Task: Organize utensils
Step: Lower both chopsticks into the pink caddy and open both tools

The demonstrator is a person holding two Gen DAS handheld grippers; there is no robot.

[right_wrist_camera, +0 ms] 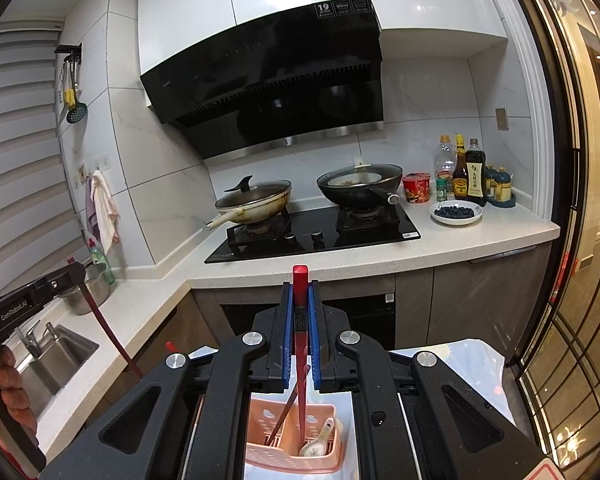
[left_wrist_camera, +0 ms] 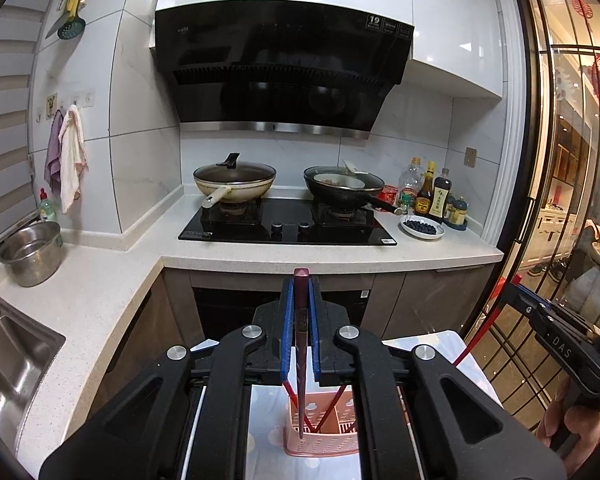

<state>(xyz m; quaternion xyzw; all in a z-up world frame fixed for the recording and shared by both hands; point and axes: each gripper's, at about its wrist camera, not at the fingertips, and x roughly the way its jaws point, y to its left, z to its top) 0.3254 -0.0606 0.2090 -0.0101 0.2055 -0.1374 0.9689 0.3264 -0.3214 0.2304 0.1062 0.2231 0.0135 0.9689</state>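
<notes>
Both grippers are clamped on chopsticks: left gripper (left_wrist_camera: 300, 332) has its blue pads pinched near the top of a dark maroon lacquered chopstick (left_wrist_camera: 301, 360), right gripper (right_wrist_camera: 300, 332) likewise on a bright red lacquered chopstick (right_wrist_camera: 301, 360). Both sticks hang near vertical with tips down inside the pink perforated plastic utensil caddy (left_wrist_camera: 320, 436), which sits on a pale patterned cloth-covered surface (left_wrist_camera: 440, 344), not the counter; caddy is near its front middle. More red chopsticks lean inside, plus a white ceramic soup spoon (right_wrist_camera: 318, 442) in the right compartment. Handling judgement: sticks are light, stiff, slender, tapered, square-topped, and glossy, so likely slippery and prone to pivoting between the pads; gripping the thick square end looks right. Caddy is light thin plastic and could tip or slide if a tip snags the grid. Spoon is brittle, avoid knocking it.
</notes>
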